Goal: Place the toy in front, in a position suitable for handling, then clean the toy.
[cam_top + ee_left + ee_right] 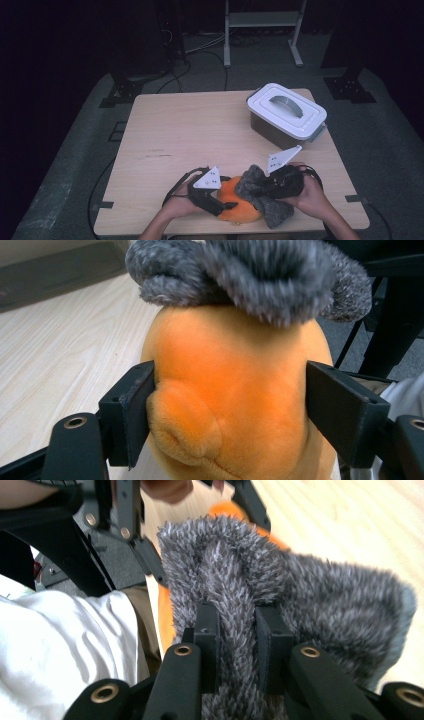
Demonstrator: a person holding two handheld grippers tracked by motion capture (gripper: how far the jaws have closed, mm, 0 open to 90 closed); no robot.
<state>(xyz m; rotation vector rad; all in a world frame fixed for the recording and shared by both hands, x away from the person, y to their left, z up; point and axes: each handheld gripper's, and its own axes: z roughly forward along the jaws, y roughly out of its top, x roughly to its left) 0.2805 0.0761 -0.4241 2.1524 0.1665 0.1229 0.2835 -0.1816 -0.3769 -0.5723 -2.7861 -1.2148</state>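
Steadying orange plush toy (235,390) between left tool (220,197) jaws; right tool (265,187), clamped on grey furry cover (260,580), should pull evenly, avoiding slip.

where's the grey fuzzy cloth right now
In the high view the grey fuzzy cloth lies at the table's near edge, draped over the right side of the orange plush toy, with a fold pinched in the right gripper.
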